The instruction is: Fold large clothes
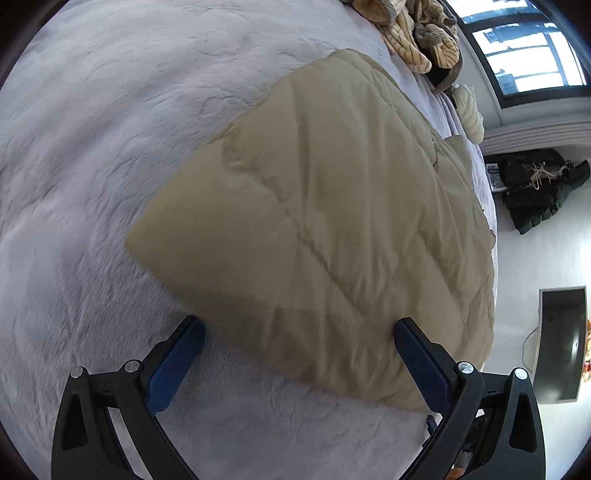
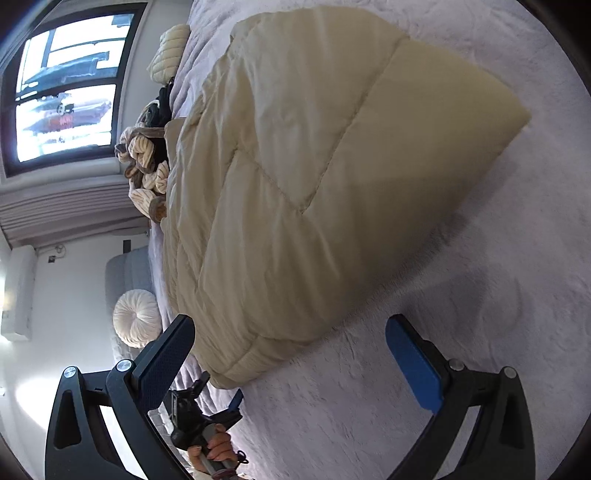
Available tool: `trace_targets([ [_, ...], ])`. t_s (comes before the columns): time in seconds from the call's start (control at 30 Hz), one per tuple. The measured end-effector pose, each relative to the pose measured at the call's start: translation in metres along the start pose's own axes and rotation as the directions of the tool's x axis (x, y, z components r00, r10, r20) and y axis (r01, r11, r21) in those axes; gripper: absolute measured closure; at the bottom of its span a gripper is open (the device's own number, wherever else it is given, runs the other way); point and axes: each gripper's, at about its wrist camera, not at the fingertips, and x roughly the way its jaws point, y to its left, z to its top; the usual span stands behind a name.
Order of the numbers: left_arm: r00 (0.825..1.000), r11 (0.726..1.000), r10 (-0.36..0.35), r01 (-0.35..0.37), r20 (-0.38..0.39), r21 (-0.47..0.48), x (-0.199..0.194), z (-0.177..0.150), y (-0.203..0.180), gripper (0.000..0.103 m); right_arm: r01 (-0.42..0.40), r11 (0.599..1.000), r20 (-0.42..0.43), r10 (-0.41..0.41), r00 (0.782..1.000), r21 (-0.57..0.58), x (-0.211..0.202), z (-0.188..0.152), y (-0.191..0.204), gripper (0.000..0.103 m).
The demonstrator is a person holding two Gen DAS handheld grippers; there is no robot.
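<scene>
The pale grey fluffy bed cover carries the folded beige quilted garment near its edge. Left gripper and right gripper both hover above with fingers wide apart, holding nothing.

The left gripper hangs with its jaws spread wide, gripping nothing. The right gripper is equally wide and empty. A hand grasps the left gripper's handle.

Bed with pale grey plush cover, folded beige quilted garment on it, striped clothes pile at far edge
</scene>
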Motion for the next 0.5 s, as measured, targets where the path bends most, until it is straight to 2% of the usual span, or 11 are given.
trace_targets([
  [0.3,0.999,0.999,-0.045,0.045,0.030,-0.009,0.010,0.035,-0.004,0.000,-0.083,0.996,0.021,0.082,0.996,0.020,0.015,0.011,-0.004,0.000],
  [0.5,0.997,0.997,-0.052,0.054,0.054,-0.052,0.027,0.048,-0.007,0.000,-0.134,0.990,0.043,0.132,0.990,0.044,0.037,0.023,-0.004,0.000],
])
